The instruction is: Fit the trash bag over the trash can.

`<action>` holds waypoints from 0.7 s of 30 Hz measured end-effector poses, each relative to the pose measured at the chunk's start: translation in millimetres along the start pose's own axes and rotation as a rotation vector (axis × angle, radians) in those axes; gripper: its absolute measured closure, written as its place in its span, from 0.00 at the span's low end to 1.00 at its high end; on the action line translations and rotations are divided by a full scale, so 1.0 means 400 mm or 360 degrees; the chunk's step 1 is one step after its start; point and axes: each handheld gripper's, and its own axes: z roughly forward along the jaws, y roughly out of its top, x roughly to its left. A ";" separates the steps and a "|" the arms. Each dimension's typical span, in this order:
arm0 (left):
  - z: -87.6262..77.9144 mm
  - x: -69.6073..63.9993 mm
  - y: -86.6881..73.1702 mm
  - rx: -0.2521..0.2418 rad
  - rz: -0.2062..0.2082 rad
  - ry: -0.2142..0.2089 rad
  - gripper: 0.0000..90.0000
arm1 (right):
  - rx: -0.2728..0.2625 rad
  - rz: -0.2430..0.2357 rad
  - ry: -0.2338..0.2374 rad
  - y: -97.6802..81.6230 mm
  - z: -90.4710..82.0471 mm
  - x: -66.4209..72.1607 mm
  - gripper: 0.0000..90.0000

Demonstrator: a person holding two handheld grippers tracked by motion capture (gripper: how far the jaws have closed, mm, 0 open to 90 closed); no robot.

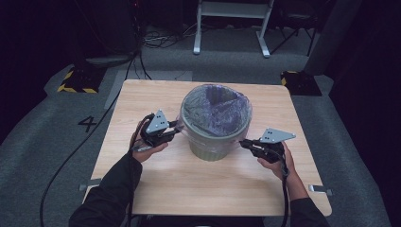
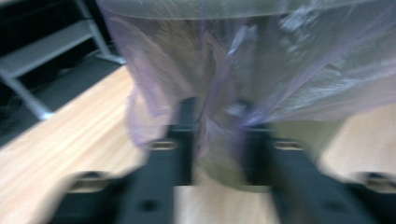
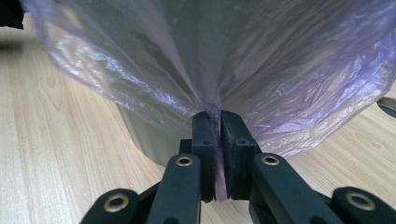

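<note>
A pale green bin (image 1: 213, 150) stands mid-table, lined with a thin purple plastic bag (image 1: 215, 111) whose film hangs over the rim. My left gripper (image 1: 178, 126) is at the bin's left side, just under the rim. Its own view is blurred: a gathered fold of the bag (image 2: 303, 70) runs taut down between the black jaws of the left gripper (image 2: 217, 116), which grip it. My right gripper (image 1: 242, 142) is at the bin's right side. There the right gripper (image 3: 218, 116) is shut on a pinch of the bag's skirt (image 3: 280, 70), in front of the bin wall (image 3: 144, 135).
The wooden table (image 1: 156, 189) has bare room in front of the bin and on both sides. Beyond its far edge stand a white frame (image 1: 231, 23) and two yellow-and-black bases (image 1: 75, 80). A black cable (image 1: 71, 156) trails over the grey floor at the left.
</note>
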 end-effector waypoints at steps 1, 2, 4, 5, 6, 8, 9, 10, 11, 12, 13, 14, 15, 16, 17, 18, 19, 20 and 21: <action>0.002 -0.001 -0.002 0.0013 0.0005 -0.0024 1.00 | 0.0002 0.0000 0.0000 -0.001 -0.001 0.000 0.96; 0.005 -0.004 -0.006 0.0034 0.0027 -0.0025 1.00 | 0.0007 -0.0002 0.0002 -0.002 0.000 0.000 0.97; 0.011 -0.008 -0.015 0.0081 0.0050 -0.0048 1.00 | 0.0024 0.0003 0.0005 -0.007 0.001 -0.001 0.99; 0.013 -0.010 -0.024 0.0094 0.0059 -0.0068 1.00 | 0.0028 0.0005 0.0015 -0.009 0.002 -0.002 0.99; 0.015 -0.012 -0.031 0.0110 0.0055 -0.0075 1.00 | 0.0045 0.0006 0.0014 -0.014 0.002 -0.002 0.99; 0.020 -0.014 -0.044 0.0134 0.0057 -0.0068 1.00 | 0.0065 0.0014 0.0021 -0.020 0.004 -0.004 1.00; 0.023 -0.014 -0.049 0.0144 0.0047 -0.0070 1.00 | 0.0083 0.0018 0.0029 -0.024 0.006 -0.005 1.00; 0.028 -0.015 -0.057 0.0162 0.0043 -0.0072 1.00 | 0.0100 0.0023 0.0019 -0.026 0.008 -0.006 1.00; 0.033 -0.016 -0.064 0.0180 0.0038 -0.0080 1.00 | 0.0132 0.0028 0.0001 -0.030 0.012 -0.008 1.00; 0.037 -0.017 -0.070 0.0192 0.0040 -0.0083 1.00 | 0.0138 0.0041 0.0007 -0.034 0.016 -0.011 1.00; 0.044 -0.018 -0.079 0.0211 0.0040 -0.0089 1.00 | 0.0143 0.0053 0.0015 -0.037 0.019 -0.013 1.00; 0.047 -0.018 -0.084 0.0223 0.0033 -0.0094 1.00 | 0.0169 0.0060 0.0011 -0.043 0.026 -0.016 1.00; 0.052 -0.018 -0.090 0.0246 0.0029 -0.0102 1.00 | 0.0184 0.0061 0.0002 -0.046 0.030 -0.017 1.00; 0.058 -0.017 -0.096 0.0259 0.0026 -0.0096 1.00 | 0.0201 0.0069 0.0011 -0.050 0.036 -0.019 1.00; 0.061 -0.016 -0.101 0.0263 0.0015 -0.0099 1.00 | 0.0223 0.0080 0.0014 -0.055 0.043 -0.022 1.00; 0.063 -0.014 -0.104 0.0274 0.0013 -0.0102 1.00 | 0.0241 0.0090 0.0015 -0.059 0.049 -0.025 1.00; 0.067 -0.014 -0.110 0.0285 0.0006 -0.0106 1.00 | 0.0249 0.0097 0.0019 -0.061 0.053 -0.026 1.00; 0.071 -0.013 -0.114 0.0312 0.0012 -0.0098 1.00 | 0.0257 0.0112 0.0020 -0.064 0.059 -0.029 1.00; 0.072 -0.012 -0.118 0.0332 0.0020 -0.0083 1.00 | 0.0261 0.0120 0.0026 -0.066 0.062 -0.031 1.00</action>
